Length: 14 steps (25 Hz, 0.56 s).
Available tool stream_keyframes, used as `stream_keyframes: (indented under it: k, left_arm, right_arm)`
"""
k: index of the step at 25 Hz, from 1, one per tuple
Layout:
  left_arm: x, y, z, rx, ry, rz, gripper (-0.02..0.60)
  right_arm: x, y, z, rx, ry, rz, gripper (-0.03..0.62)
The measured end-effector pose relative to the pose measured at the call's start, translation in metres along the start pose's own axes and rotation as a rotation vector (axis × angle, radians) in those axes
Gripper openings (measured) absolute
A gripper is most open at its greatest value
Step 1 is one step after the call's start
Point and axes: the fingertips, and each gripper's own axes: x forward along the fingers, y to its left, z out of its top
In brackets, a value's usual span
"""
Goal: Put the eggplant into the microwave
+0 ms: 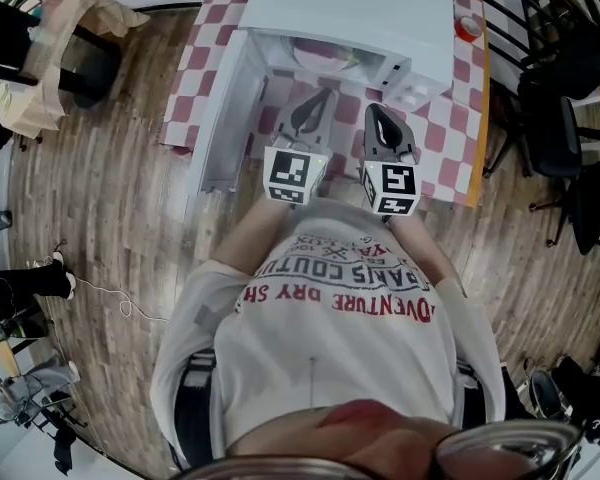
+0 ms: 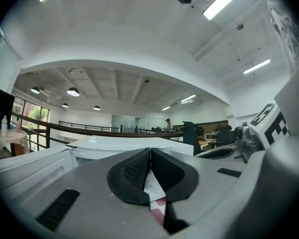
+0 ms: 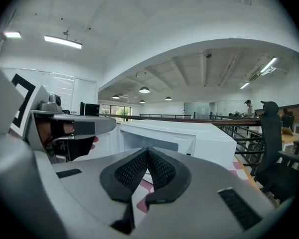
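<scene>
Shirt (image 1: 325,368) at 6 o'clock, then left gripper (image 1: 320,100) and right gripper (image 1: 377,115), jaws pressed together on nothing, before the open microwave (image 1: 350,3) at 12 – eggplant perhaps the dim shape (image 1: 320,58) inside – where a hasty swing could knock the door (image 1: 215,108) at 9 o'clock

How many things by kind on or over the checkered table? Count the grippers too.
microwave, door open: 1
grippers, left gripper and right gripper, both shut and empty: 2
small red object to the right of the microwave: 1
Total: 4
</scene>
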Motion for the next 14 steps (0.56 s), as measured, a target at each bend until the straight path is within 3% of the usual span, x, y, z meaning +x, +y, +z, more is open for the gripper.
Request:
stream_keyframes:
  k: [14]
  left_arm:
    - [0.0064,0.0058,-0.0001,-0.035,0.003,0.002,0.025]
  right_arm:
    - [0.0065,0.0006,-0.0007,-0.021,0.013,-0.002,0.025]
